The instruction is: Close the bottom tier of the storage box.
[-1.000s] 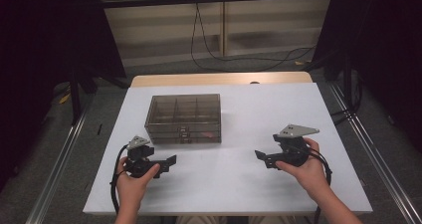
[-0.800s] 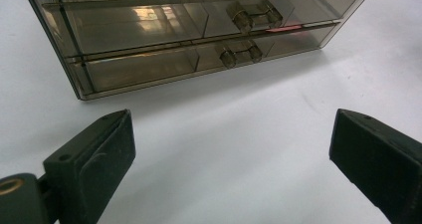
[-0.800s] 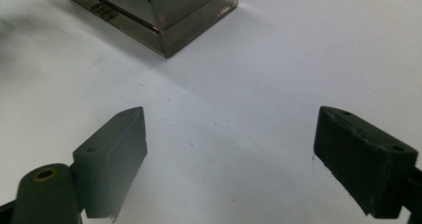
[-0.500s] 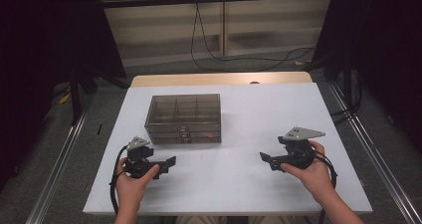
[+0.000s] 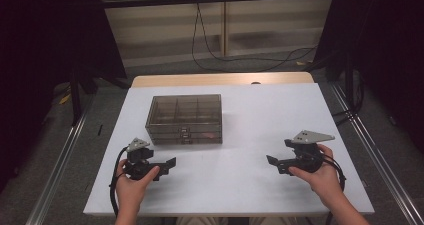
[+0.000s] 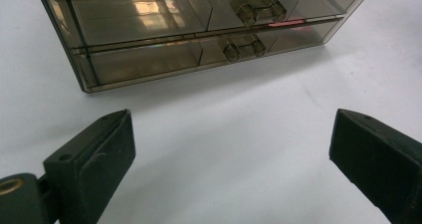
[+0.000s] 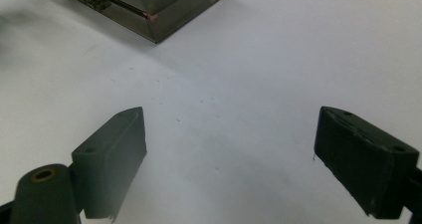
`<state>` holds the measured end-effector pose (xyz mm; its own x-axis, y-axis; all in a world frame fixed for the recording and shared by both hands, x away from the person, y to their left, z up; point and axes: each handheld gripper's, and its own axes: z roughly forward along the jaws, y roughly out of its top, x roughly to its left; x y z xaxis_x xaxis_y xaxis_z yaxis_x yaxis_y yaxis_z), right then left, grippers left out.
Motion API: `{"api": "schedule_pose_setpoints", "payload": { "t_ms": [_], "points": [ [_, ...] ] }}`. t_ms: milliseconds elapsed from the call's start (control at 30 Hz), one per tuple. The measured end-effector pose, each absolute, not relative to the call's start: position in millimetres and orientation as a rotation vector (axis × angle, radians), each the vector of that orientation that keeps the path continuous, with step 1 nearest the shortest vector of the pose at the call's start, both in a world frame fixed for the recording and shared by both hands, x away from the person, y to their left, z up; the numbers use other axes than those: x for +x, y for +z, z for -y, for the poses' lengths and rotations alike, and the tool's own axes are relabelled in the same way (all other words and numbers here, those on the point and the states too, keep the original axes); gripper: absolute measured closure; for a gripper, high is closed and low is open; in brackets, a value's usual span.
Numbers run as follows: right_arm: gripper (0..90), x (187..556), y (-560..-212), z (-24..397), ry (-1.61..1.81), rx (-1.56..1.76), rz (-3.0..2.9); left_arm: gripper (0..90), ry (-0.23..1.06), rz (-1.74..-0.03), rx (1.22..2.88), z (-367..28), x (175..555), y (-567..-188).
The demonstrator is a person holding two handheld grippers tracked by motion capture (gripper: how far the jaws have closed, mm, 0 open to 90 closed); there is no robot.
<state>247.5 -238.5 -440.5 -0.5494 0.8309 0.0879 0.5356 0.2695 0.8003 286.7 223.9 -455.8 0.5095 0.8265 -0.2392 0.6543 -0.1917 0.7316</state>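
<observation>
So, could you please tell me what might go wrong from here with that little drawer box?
The drawer box stands loose on the white table, so tugging a small drawer handle might drag it along. Both hand-held grippers, left and right, are open and apart from it; the clear handles could slip between the pads.

The white table (image 5: 260, 135) carries one thing: a smoky transparent drawer box (image 5: 184, 119). The drawer box stands on the table a little toward 10 o'clock from the middle, its two drawer fronts facing 6 o'clock. At 12 o'clock, a wooden strip (image 5: 220, 79) borders the table.
</observation>
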Motion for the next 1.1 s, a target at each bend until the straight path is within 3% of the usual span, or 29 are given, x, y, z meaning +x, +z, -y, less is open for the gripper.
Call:
{"api": "schedule_pose_setpoints", "payload": {
  "t_ms": [1100],
  "points": [
    [12.0,236.4,-453.9,262.6,1.189,1.279,-2.172,4.3,0.266,-1.238,1.914,-231.6,284.2,-458.3]
  ]
}}
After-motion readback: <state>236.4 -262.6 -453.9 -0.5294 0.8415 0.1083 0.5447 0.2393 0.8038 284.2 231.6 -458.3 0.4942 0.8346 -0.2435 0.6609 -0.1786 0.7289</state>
